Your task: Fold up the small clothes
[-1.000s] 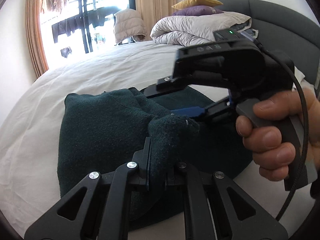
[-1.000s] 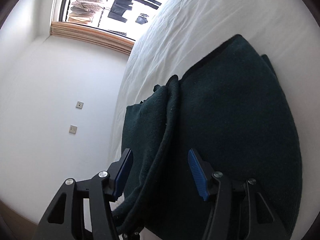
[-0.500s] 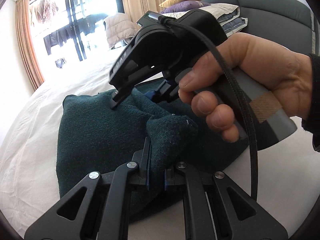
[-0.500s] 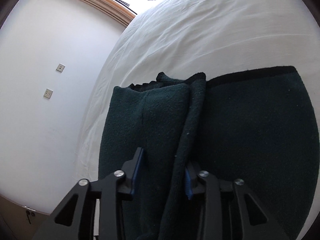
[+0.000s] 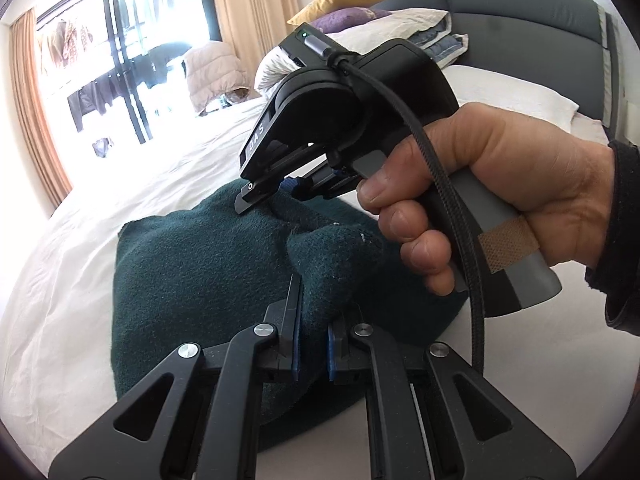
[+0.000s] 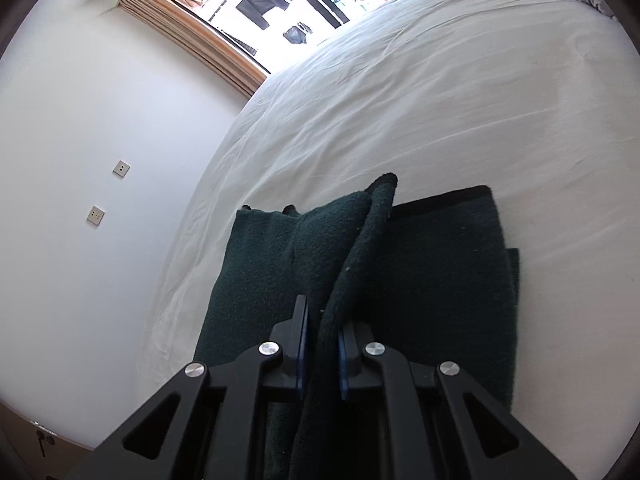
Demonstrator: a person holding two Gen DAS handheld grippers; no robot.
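A dark green fleece garment (image 5: 192, 276) lies partly folded on the white bed (image 5: 60, 280). My left gripper (image 5: 312, 344) is shut on a raised fold of the garment at its near edge. My right gripper (image 6: 320, 352) is shut on another ridge of the same garment (image 6: 440, 272), which runs up between its blue pads. In the left wrist view the right gripper (image 5: 280, 192) is held by a hand and pinches the cloth just beyond my left one. A black trimmed edge of the garment (image 6: 440, 198) lies flat on the sheet.
Folded duvets and pillows (image 5: 360, 20) are stacked by the dark headboard (image 5: 520, 8) at the back right. A window with curtains (image 5: 120, 60) is at the far left. A white wall with sockets (image 6: 96, 214) borders the bed's side.
My right gripper has closed from open onto the garment's ridge and swung over it. My left gripper has stayed shut on its fold.
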